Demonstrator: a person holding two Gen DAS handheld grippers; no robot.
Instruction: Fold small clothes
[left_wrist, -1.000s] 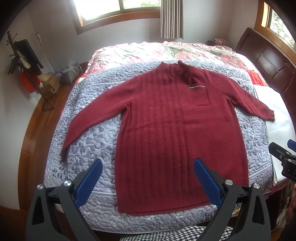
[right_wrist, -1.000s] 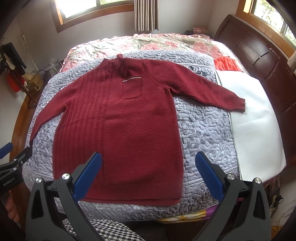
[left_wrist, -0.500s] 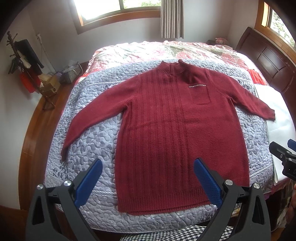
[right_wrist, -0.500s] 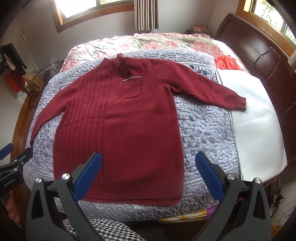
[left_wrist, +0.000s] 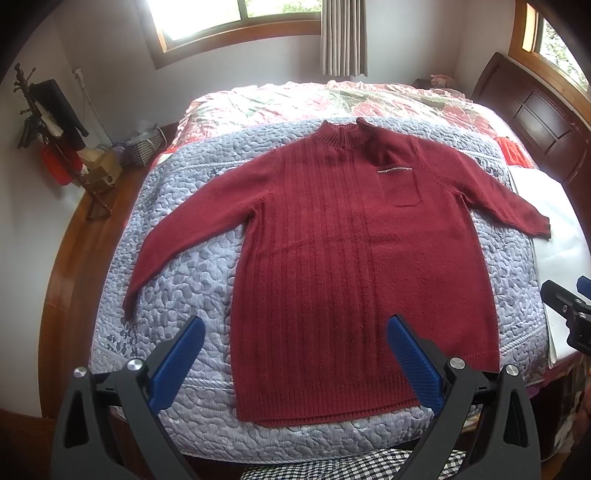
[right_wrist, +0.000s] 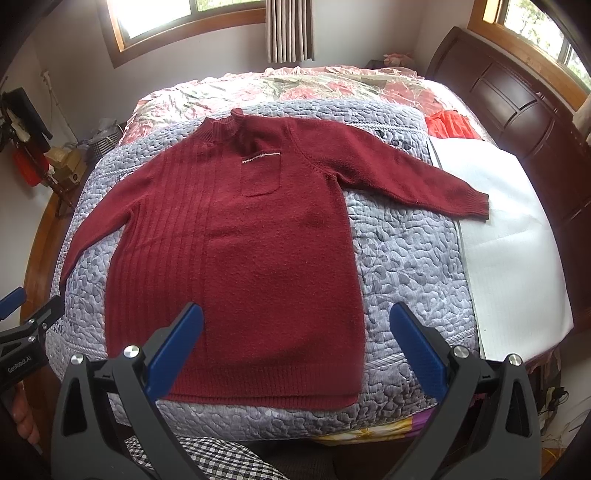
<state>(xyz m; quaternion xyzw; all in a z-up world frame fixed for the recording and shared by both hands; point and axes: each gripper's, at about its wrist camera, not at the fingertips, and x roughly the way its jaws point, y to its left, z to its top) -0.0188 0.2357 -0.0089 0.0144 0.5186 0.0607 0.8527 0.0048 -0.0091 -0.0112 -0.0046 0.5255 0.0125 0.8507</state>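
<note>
A dark red knit sweater (left_wrist: 351, 258) (right_wrist: 236, 251) lies flat, front up, on a grey quilted bedspread (left_wrist: 177, 277) (right_wrist: 406, 251). Both sleeves are spread outward, the collar points away from me, and a small chest pocket shows. My left gripper (left_wrist: 295, 332) hovers open above the sweater's hem, nothing between its blue pads. My right gripper (right_wrist: 295, 321) also stands open, above the hem's right corner. Each gripper shows at the edge of the other's view: the right gripper (left_wrist: 569, 306) and the left gripper (right_wrist: 22, 325).
A white sheet (right_wrist: 509, 240) covers the bed's right side beside a dark wooden headboard (right_wrist: 517, 103). An orange-red cloth (right_wrist: 450, 125) lies near it. A floral cover (left_wrist: 314, 103) lies beyond the quilt. Clutter and a basket (left_wrist: 144, 144) stand at the far left. Checked fabric (left_wrist: 332, 465) is below me.
Both views have shifted very slightly; the sweater sits a touch lower in frame. The sweater itself has not moved and both grippers stay open.
</note>
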